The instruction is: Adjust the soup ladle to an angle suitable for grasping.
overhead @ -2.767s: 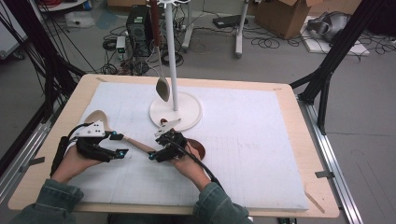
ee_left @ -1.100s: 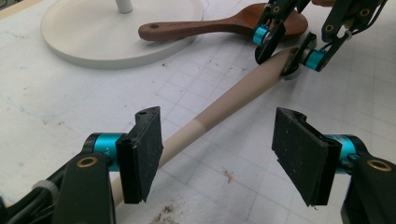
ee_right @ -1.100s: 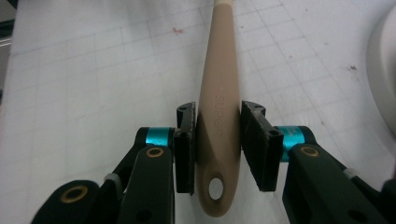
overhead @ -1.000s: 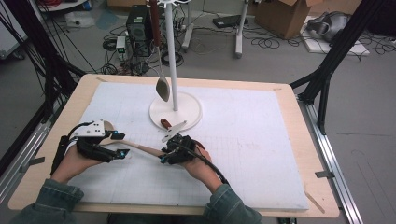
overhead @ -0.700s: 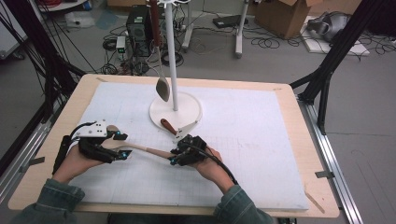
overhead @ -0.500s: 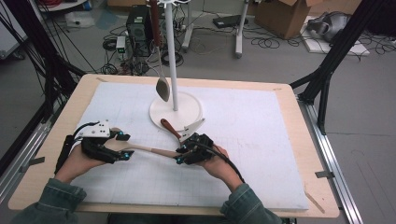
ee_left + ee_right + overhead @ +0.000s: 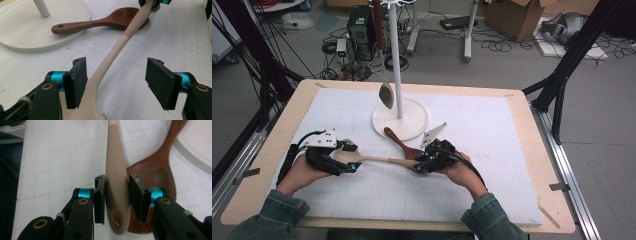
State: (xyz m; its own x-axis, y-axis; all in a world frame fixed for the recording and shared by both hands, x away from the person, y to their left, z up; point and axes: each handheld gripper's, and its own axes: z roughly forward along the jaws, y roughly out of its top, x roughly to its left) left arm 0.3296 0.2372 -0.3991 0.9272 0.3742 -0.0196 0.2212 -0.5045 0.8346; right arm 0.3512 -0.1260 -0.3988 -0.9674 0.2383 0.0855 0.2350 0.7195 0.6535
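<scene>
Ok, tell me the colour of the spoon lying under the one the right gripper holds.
Dark reddish brown wooden spoon, clearest in the right gripper view.

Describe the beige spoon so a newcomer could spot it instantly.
Start at the white round stand base mid-table and look toward the person. The beige spoon lies across the white mat between the left gripper and right gripper, which clamps its handle end. Unlike the dark brown wooden spoon beside it, it is pale and matte.

A cardboard box [image 7: 517, 12] and cables [image 7: 507, 45] — on the floor beyond the table.
</scene>
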